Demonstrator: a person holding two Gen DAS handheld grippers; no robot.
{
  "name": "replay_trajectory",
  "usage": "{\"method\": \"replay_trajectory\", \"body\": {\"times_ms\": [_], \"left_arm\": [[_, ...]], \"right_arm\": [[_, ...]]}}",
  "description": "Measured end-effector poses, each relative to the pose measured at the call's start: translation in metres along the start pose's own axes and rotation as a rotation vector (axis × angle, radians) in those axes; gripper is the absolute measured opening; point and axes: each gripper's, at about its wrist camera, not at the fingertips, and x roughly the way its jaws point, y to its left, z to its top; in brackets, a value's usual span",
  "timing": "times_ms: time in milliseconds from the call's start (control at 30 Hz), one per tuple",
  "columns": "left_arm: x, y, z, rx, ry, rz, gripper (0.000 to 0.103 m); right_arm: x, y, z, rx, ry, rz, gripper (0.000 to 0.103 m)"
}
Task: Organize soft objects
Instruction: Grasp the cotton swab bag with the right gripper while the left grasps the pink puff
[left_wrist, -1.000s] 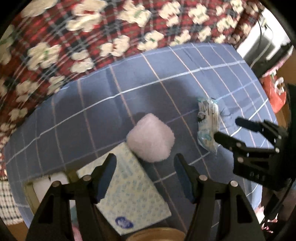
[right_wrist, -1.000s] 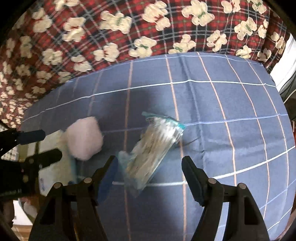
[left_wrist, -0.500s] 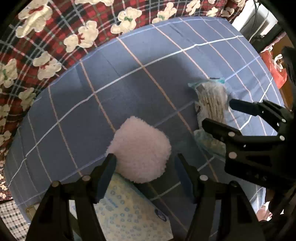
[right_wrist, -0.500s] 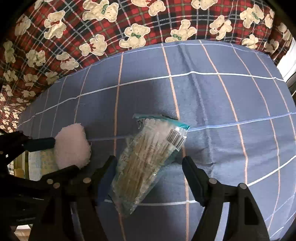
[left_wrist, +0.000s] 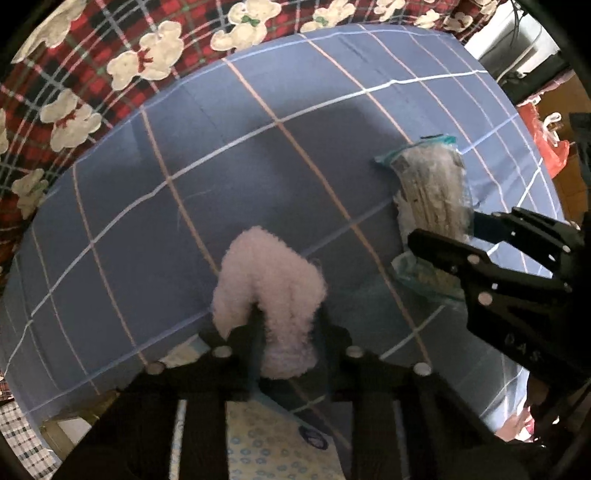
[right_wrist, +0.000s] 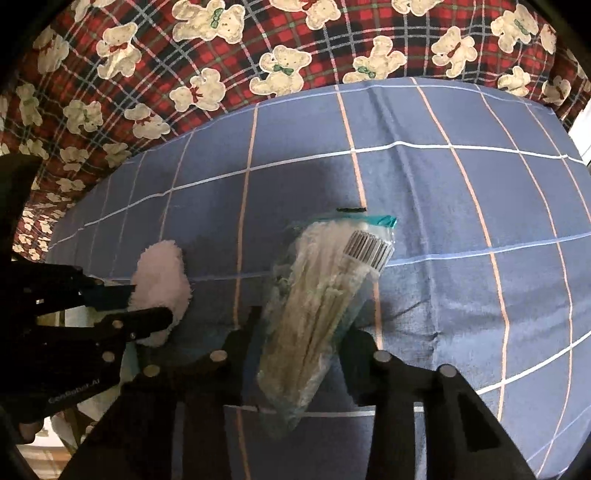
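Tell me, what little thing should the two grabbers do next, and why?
Probably lift both straight up a little. The left gripper has just closed and squeezes the pink fluffy ball; the right gripper has just closed on the bag of cotton swabs. Both things still seem to lie on the blue checked cloth, so neither can be sorted until raised.

Pink fluffy puff (left_wrist: 266, 291) squeezed between fingers; clear cotton-swab bag (right_wrist: 325, 295) pinched lengthwise, lying on blue cloth.
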Motion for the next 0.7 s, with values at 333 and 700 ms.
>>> {"method": "replay_trajectory", "body": {"times_ms": [333, 700], "left_arm": [[-0.028, -0.004, -0.008, -0.029, -0.031, -0.076, 0.013], [-0.059, -0.015, -0.043, -0.048, -0.100, -0.079, 0.013]], "right_arm": [[-0.023, -0.018, -0.020, 0.039, -0.028, 0.003, 0.034], [-0.064, -0.022, -0.044, -0.013, -0.104, 0.026, 0.034]]}}
